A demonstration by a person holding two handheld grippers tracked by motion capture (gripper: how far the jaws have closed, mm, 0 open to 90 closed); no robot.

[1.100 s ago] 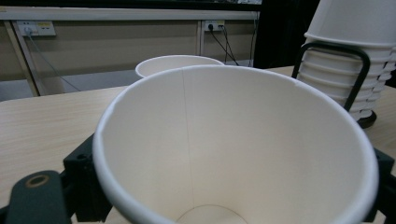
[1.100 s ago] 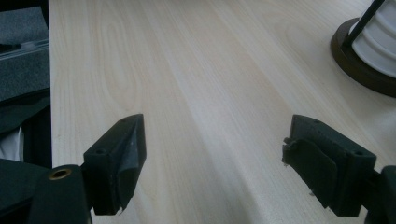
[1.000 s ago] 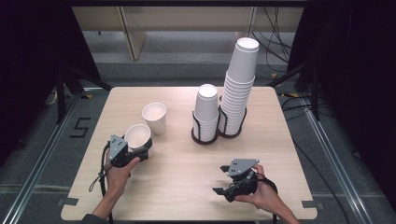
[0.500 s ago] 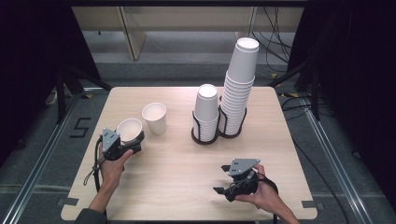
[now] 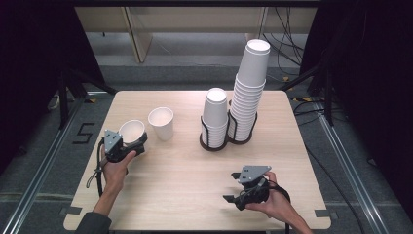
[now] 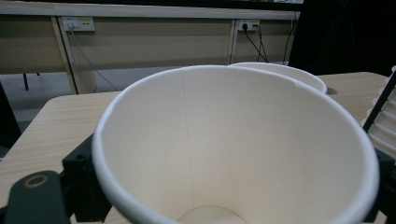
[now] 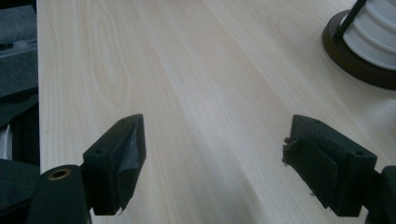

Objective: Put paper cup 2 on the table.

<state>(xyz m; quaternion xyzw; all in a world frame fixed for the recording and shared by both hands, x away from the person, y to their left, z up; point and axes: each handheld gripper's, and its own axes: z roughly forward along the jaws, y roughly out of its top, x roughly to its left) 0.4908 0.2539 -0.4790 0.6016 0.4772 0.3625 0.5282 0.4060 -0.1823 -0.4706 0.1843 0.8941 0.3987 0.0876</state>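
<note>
Holding a paper cup [image 5: 132, 131], left hand-held gripper [image 5: 130, 146] (seam [image 6: 187, 140] visible close-up)

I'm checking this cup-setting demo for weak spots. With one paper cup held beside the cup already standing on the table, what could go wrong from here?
1. The left gripper clasps a thin paper cup; its wall might dent.
2. The standing cup is close to the held one, so a sideways move could knock it over.
3. The tall cup stack rises far above its holder and might topple if bumped.
</note>
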